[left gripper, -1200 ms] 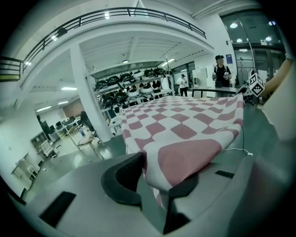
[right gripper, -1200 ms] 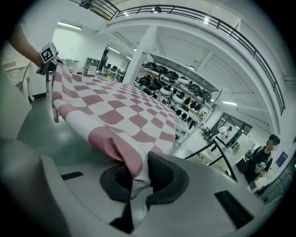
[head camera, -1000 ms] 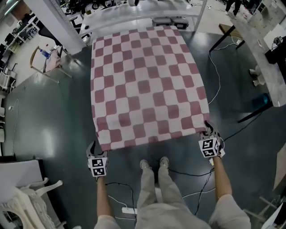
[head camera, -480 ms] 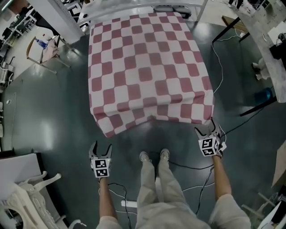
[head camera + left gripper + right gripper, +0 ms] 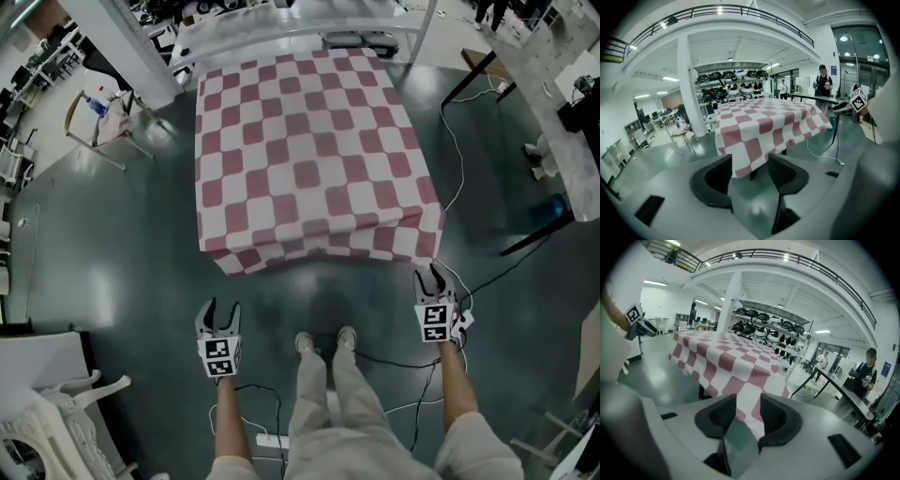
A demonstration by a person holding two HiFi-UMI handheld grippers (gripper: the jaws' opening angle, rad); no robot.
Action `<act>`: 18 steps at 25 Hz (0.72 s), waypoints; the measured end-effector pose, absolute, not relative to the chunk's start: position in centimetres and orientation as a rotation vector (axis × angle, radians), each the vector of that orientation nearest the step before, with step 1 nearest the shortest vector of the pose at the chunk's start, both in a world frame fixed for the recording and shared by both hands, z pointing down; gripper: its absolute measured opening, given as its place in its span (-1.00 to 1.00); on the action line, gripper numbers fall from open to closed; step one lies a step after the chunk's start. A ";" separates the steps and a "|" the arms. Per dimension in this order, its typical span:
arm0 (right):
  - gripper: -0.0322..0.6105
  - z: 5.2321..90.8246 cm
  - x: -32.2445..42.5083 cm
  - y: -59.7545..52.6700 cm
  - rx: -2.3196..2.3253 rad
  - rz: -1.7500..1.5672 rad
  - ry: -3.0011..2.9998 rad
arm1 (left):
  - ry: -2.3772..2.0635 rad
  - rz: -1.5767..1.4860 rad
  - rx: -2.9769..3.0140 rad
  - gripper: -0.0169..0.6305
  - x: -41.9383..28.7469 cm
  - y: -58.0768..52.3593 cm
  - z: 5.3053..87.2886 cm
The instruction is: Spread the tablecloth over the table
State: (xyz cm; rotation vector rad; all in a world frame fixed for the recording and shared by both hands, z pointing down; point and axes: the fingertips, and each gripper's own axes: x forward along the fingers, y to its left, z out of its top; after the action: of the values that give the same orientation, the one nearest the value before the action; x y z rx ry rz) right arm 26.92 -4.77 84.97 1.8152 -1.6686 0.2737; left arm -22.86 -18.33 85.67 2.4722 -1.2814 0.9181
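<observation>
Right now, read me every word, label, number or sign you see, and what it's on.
Nothing can be read as text.
Blue sign beside the standing person: too small to read in either gripper view.
Left gripper and right gripper cubes: square marker patterns, no letters; both jaws are closing, gripping nothing.
Tablecloth: plain checks, no print.

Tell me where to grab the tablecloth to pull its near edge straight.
Probably take the tablecloth by its near-left corner, which hangs free and looks bunched and skewed. Come in from the near side, low, straddling the hem: that flap is thin, loose and faces that side.
</observation>
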 end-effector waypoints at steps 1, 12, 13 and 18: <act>-0.42 83.8 26.7 -5.2 1.843 0.275 -1.680 | -1.287 0.891 2.491 -0.22 -22.3 -18.6 84.4; -0.86 69.9 25.0 -10.2 2.002 0.153 -1.798 | -1.345 0.623 2.674 -0.86 -16.4 -22.4 70.2; -0.86 68.6 25.0 -10.6 2.012 0.138 -1.805 | -1.348 0.603 2.690 -0.86 -16.0 -22.7 68.9; -0.86 61.8 24.4 -12.6 2.055 0.047 -1.849 | -1.382 0.497 2.769 -0.86 -14.4 -24.4 62.1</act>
State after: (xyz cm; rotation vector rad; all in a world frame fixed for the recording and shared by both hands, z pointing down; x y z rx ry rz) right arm 24.39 -12.58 61.84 2.0548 -1.8495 0.0469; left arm -14.36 -24.40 62.06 2.7691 -1.3818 0.4968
